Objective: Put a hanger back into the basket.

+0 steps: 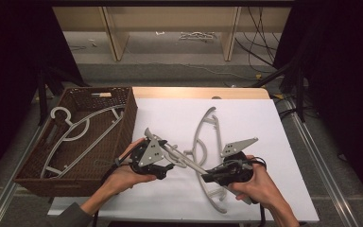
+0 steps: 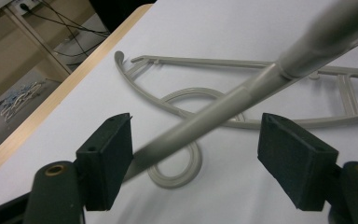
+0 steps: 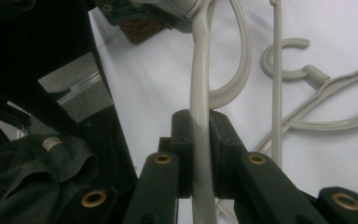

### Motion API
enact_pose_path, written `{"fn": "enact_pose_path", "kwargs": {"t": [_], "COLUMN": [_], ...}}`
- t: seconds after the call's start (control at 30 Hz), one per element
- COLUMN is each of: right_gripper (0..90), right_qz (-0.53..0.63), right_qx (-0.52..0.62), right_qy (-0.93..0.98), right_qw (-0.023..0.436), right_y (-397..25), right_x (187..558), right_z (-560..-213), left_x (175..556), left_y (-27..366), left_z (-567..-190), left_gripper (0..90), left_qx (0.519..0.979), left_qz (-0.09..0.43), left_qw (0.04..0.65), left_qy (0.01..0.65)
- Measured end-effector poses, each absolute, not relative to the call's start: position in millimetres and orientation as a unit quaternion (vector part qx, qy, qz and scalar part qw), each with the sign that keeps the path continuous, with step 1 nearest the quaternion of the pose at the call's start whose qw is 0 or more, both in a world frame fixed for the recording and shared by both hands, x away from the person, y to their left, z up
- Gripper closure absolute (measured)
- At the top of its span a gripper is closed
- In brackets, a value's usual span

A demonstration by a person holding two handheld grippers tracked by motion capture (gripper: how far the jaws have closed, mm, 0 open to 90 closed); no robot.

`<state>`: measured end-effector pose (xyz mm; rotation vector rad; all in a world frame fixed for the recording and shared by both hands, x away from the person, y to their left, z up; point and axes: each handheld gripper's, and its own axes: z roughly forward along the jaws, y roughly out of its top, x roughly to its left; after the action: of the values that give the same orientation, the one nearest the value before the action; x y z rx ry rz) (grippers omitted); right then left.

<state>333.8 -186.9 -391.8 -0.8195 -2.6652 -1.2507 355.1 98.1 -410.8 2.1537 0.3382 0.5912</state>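
A grey plastic hanger (image 1: 189,163) is held slanted above the white table top (image 1: 264,142). My right gripper (image 1: 209,177) is shut on one of its arms (image 3: 200,93), which runs straight up from between the jaws (image 3: 200,116). My left gripper (image 1: 168,161) is open around the same hanger's other end (image 2: 242,95); the arm crosses the gap (image 2: 198,128) and rests against the left jaw. A second grey hanger (image 1: 199,135) lies flat on the table beyond, its hook (image 2: 186,172) curled under the held arm.
A brown wicker basket (image 1: 128,118) stands at the table's left edge with grey hangers (image 1: 82,130) lying in it. A wooden strip (image 1: 198,92) borders the far side. Behind it, shelving and cables sit on the floor.
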Motion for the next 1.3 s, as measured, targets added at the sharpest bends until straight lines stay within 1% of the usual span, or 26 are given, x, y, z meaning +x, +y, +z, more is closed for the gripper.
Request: {"fn": "enact_pose_path", "kwargs": {"t": [0.07, 0.1, 0.13, 0.2, 0.27, 0.33, 0.37, 0.4, 0.5, 0.6, 0.67, 0.73, 0.87, 0.9, 0.93, 1.0, 1.1, 1.2, 1.23, 1.3], "right_gripper": [82.4, 82.4, 82.4, 82.4, 82.4, 82.4, 82.4, 82.4, 82.4, 82.3, 82.2, 81.7, 80.5, 80.1, 79.4, 78.5, 74.1, 66.6, 62.9, 50.9], "right_qz": [-0.409, -0.408, -0.405, -0.401, -0.399, -0.399, -0.398, -0.399, -0.397, -0.397, -0.395, -0.390, -0.395, -0.400, -0.403, -0.405, -0.405, -0.398, -0.399, -0.404], "right_qx": [-0.260, -0.255, -0.252, -0.247, -0.241, -0.233, -0.231, -0.227, -0.219, -0.209, -0.205, -0.196, -0.191, -0.191, -0.188, -0.183, -0.193, -0.216, -0.223, -0.250], "right_qy": [-0.874, -0.875, -0.878, -0.880, -0.883, -0.885, -0.886, -0.886, -0.889, -0.891, -0.893, -0.897, -0.897, -0.895, -0.895, -0.895, -0.894, -0.892, -0.889, -0.879], "right_qw": [0.041, 0.051, 0.049, 0.054, 0.057, 0.060, 0.062, 0.060, 0.061, 0.061, 0.069, 0.063, 0.050, 0.048, 0.041, 0.029, 0.011, -0.019, -0.026, -0.037], "right_y": [-185, -185, -184, -183, -182, -181, -181, -180, -180, -181, -182, -183, -186, -187, -190, -193, -196, -198, -199, -200], "right_x": [333, 332, 332, 332, 331, 331, 331, 331, 330, 331, 332, 334, 337, 337, 338, 339, 340, 342, 343, 345], "right_z": [-392, -392, -392, -392, -393, -393, -393, -393, -393, -393, -392, -394, -391, -389, -385, -380, -375, -370, -369, -366], "left_x": [358, 359, 360, 361, 361, 362, 361, 361, 360, 359, 357, 356, 354, 353, 352, 351, 349, 348, 348, 347], "left_y": [95, 94, 94, 95, 96, 98, 99, 100, 100, 101, 99, 96, 96, 95, 94, 92, 91, 90, 90, 89], "left_z": [-412, -413, -414, -415, -416, -416, -416, -415, -414, -413, -413, -412, -410, -410, -409, -406, -401, -400, -400, -400], "left_gripper": [29.4, 30.6, 32.8, 40.6, 43.7, 45.6, 48.8, 52.4, 58.0, 61.5, 63.5, 65.4, 70.2, 71.4, 72.2, 73.3, 74.9, 77.4, 78.0, 79.3], "left_qx": [0.872, 0.871, 0.872, 0.876, 0.877, 0.879, 0.881, 0.882, 0.892, 0.895, 0.899, 0.903, 0.906, 0.903, 0.901, 0.901, 0.900, 0.899, 0.898, 0.898], "left_qz": [0.224, 0.216, 0.206, 0.193, 0.174, 0.165, 0.155, 0.156, 0.150, 0.153, 0.152, 0.158, 0.156, 0.140, 0.148, 0.147, 0.152, 0.137, 0.135, 0.127], "left_qw": [0.420, 0.427, 0.431, 0.432, 0.442, 0.443, 0.442, 0.442, 0.427, 0.419, 0.410, 0.400, 0.393, 0.406, 0.408, 0.408, 0.408, 0.417, 0.418, 0.421], "left_qy": [0.113, 0.109, 0.105, 0.089, 0.077, 0.067, 0.060, 0.053, 0.022, 0.005, -0.001, -0.012, -0.010, 0.004, 0.000, -0.001, -0.003, 0.008, 0.011, 0.026]}}
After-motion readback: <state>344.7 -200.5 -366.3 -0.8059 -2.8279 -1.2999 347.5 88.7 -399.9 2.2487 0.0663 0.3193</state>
